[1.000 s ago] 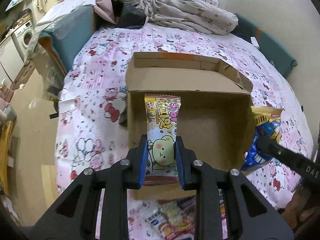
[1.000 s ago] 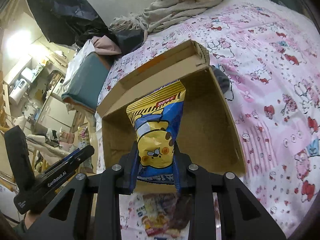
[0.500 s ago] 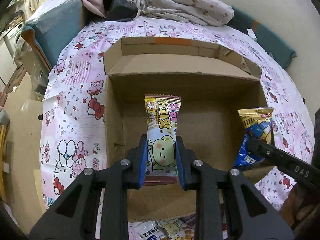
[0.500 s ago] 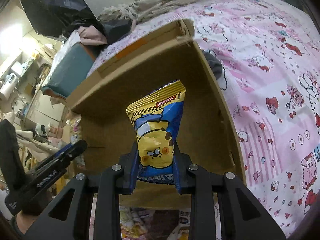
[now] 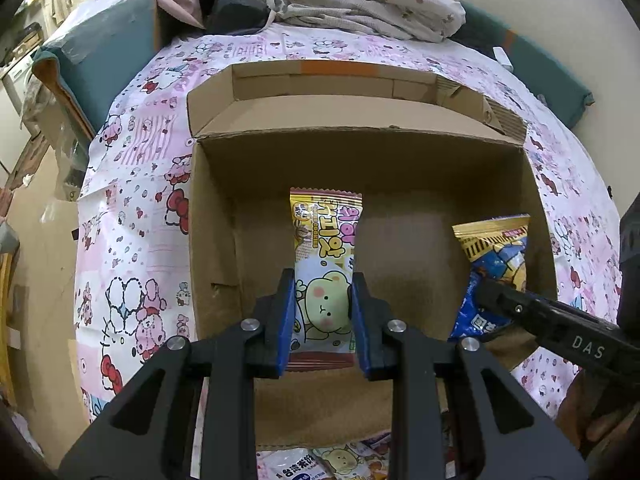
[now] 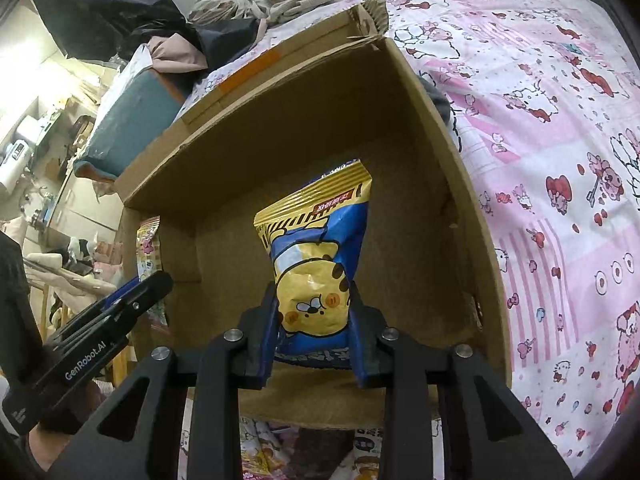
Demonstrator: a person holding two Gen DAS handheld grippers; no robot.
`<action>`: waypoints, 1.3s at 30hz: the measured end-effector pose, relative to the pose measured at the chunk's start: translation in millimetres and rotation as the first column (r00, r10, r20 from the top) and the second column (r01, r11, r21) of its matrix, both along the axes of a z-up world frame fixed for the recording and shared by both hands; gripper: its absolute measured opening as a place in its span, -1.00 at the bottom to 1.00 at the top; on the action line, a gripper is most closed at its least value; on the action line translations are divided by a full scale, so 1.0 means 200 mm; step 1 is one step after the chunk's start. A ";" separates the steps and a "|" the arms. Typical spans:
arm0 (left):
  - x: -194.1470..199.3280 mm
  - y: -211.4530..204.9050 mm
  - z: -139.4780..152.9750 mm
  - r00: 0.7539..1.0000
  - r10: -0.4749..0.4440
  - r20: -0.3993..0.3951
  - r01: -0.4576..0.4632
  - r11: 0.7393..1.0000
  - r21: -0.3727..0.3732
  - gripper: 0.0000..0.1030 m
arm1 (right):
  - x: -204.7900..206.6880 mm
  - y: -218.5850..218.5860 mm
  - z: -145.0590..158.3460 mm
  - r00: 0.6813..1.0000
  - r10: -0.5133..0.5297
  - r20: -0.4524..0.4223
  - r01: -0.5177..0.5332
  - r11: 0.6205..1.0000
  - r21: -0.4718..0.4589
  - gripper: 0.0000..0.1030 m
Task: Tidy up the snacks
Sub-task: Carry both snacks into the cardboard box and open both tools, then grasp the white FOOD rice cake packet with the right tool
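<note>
Gripping one snack each, both tools are positioned over the open cardboard box (image 5: 360, 168), which suggests the step in hand is lowering the packets onto the box floor. The left gripper (image 5: 323, 316) is clamped on the bear-print packet (image 5: 326, 264), its blue pads (image 5: 285, 320) pressing the packet's long edges near the lower seal; this hold keeps the packet upright and leaves its upper half clear to enter the box first. The right gripper (image 6: 313, 330) is likewise closed on the blue-and-yellow bag (image 6: 316, 264), holding it by its lower part with the crimped top edge pointing into the box. In the left wrist view the bag (image 5: 494, 264) sits near the right wall, well apart from the bear-print packet, probably so that the two items land side by side without overlap. Both wrappers are thin glossy film with crimped end seals; the bag looks puffed and creased, so it will likely deform under the pads rather than slip. The box is plain corrugated board with a matte, fibrous floor and a folded-out rear flap (image 5: 344, 114). It rests on a soft pink cartoon-print bedspread (image 5: 132, 184), so it may shift if pushed. More snack packets (image 5: 340, 458) lie just in front of the box.
</note>
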State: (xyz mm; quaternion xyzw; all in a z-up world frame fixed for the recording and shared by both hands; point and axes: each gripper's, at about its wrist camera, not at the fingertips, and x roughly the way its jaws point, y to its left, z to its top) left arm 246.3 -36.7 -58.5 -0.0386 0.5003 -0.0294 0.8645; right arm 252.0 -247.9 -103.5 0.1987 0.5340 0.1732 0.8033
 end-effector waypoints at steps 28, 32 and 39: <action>-0.19 0.09 0.19 0.994 0.048 0.095 -0.046 0.999 -0.026 0.74 | -0.16 -0.09 0.21 0.992 -0.046 0.115 0.040 0.998 0.050 0.58; -0.26 0.11 0.23 0.992 0.049 0.114 -0.046 0.999 -0.023 0.74 | -0.24 -0.10 0.26 0.990 -0.039 0.133 0.035 0.999 0.031 0.58; -0.41 0.18 0.27 0.988 0.080 0.132 -0.078 0.997 -0.019 0.93 | -0.39 -0.11 0.28 0.992 -0.045 0.117 0.044 0.999 0.010 0.58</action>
